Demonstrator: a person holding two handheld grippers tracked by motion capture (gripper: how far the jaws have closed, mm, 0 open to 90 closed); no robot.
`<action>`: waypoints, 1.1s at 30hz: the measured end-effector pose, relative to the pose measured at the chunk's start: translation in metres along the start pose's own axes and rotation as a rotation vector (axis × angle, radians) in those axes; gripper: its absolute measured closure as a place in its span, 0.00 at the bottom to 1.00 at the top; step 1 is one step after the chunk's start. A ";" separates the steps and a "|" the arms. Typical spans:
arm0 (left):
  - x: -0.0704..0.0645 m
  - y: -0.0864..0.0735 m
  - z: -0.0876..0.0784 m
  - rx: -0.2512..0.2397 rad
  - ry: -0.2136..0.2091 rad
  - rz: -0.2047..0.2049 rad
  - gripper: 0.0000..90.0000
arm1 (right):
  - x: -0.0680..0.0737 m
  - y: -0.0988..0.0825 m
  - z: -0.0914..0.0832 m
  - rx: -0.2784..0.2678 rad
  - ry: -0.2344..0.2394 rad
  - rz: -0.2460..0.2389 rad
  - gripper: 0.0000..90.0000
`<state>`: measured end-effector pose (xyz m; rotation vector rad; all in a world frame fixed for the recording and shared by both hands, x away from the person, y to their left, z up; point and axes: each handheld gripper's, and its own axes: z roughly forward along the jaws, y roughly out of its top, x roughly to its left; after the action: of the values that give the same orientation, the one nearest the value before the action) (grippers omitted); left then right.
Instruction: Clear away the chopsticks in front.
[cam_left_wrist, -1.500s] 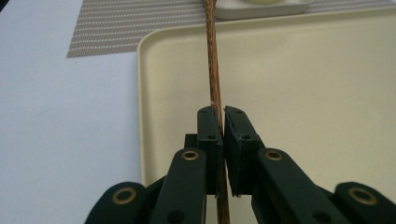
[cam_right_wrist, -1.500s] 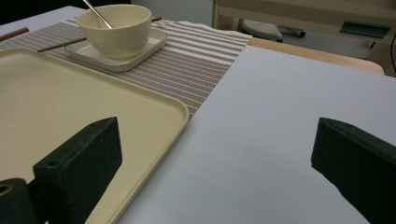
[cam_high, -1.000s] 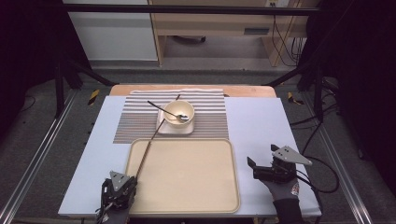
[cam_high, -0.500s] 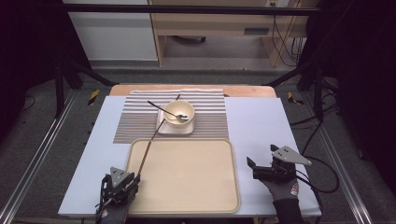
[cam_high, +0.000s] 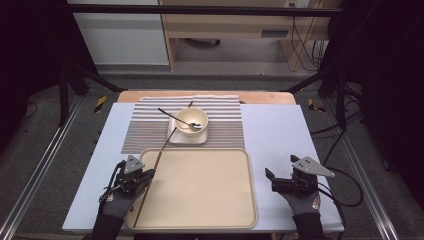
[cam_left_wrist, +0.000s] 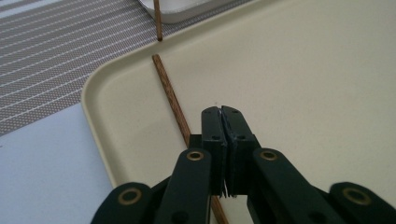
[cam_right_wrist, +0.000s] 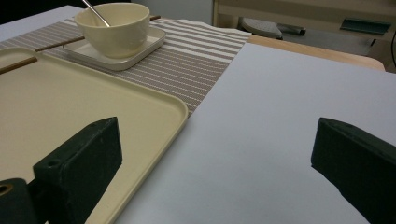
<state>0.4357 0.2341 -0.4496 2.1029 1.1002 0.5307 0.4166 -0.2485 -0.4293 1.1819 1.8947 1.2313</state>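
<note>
While the bowl (cam_high: 191, 120) sits beyond the tray (cam_high: 210, 210), the right gripper (cam_high: 285, 181) rests spread. The left gripper (cam_high: 142, 176) has moved in over the tray's edge, its jaws just closed, pressed together beside the chopstick (cam_left_wrist: 170, 98).

table (cam_high: 280, 150) | on it: striped mat (cam_high: 145, 127), tray (cam_high: 210, 190)

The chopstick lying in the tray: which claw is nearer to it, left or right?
Left. The left claw is shut right above the chopstick at the tray's left edge. The right claw is open beyond the tray's right edge, over the table.
</note>
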 end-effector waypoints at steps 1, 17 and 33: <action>0.001 -0.002 0.002 0.004 -0.003 0.013 0.99 | -0.001 0.000 0.000 -0.002 -0.002 0.000 0.03; 0.007 -0.009 0.016 0.029 -0.030 0.055 0.99 | -0.002 -0.003 0.004 0.022 -0.007 -0.005 0.03; 0.008 -0.014 0.015 0.061 0.007 0.046 0.99 | -0.001 -0.004 0.005 0.031 -0.007 -0.010 0.03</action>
<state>0.4419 0.2403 -0.4702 2.1847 1.0864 0.5326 0.4197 -0.2479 -0.4352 1.1897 1.9186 1.1945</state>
